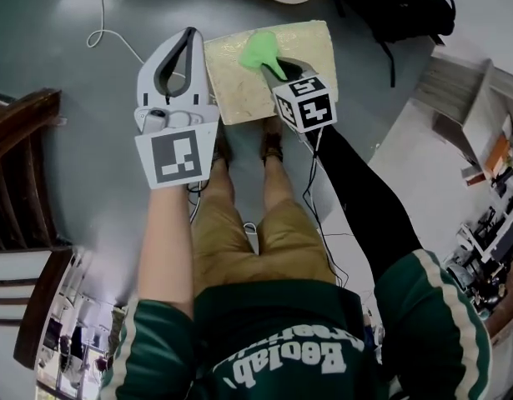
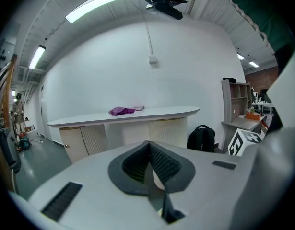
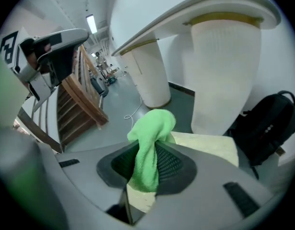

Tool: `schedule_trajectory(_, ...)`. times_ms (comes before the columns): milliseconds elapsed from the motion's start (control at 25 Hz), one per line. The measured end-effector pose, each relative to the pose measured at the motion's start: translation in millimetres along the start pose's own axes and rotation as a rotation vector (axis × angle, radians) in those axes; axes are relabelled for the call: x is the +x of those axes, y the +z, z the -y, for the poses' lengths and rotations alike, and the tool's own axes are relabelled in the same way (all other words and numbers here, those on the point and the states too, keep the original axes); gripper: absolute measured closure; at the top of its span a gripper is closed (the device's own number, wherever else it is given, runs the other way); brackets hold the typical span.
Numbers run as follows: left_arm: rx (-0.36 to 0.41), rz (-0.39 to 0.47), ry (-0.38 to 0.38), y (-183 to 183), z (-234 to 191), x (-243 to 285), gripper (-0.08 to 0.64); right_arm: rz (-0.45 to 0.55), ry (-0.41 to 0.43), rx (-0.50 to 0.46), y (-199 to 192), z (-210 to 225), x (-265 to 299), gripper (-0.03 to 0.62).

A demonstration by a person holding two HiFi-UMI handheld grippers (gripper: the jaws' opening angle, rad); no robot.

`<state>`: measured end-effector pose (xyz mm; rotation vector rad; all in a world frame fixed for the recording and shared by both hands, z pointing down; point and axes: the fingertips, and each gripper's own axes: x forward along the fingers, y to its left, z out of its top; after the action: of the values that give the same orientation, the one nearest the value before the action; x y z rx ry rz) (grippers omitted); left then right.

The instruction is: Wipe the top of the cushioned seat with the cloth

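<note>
One cloth (image 3: 147, 147) is being held clamped between the jaws of the right gripper (image 1: 267, 65), with its bunched end sticking out past the tips. One cushioned seat (image 1: 239, 90) is lying just below this gripper. The cloth is being judged light, limp and not slippery, so a hold on the bunched middle is being preferred. Of the two grippers, the left gripper (image 2: 148, 145) is being held closed on nothing, to the left of the seat.
</note>
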<state>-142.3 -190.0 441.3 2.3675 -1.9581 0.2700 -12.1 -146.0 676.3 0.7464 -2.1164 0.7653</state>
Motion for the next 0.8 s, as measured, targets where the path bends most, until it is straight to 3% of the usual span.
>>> schedule_trajectory(120,0.010,-0.007,0.001,-3,-16,-12,0.548,-0.025,0.076,-0.020,-4,-59,20,0.495)
schedule_trajectory(280,0.023,-0.030,0.009,-13,-42,-31,0.548,-0.121,0.110,-0.029,-25,-104,56,0.495)
schedule_trajectory(520,0.020,-0.067,0.021,-31,-77,-54,0.548,-0.380,0.022,-0.081,-83,-96,92,0.495)
schedule_trajectory(800,0.021,-0.075,0.029,-36,-84,-59,0.548,-0.334,-0.004,-0.073,-83,-98,97,0.497)
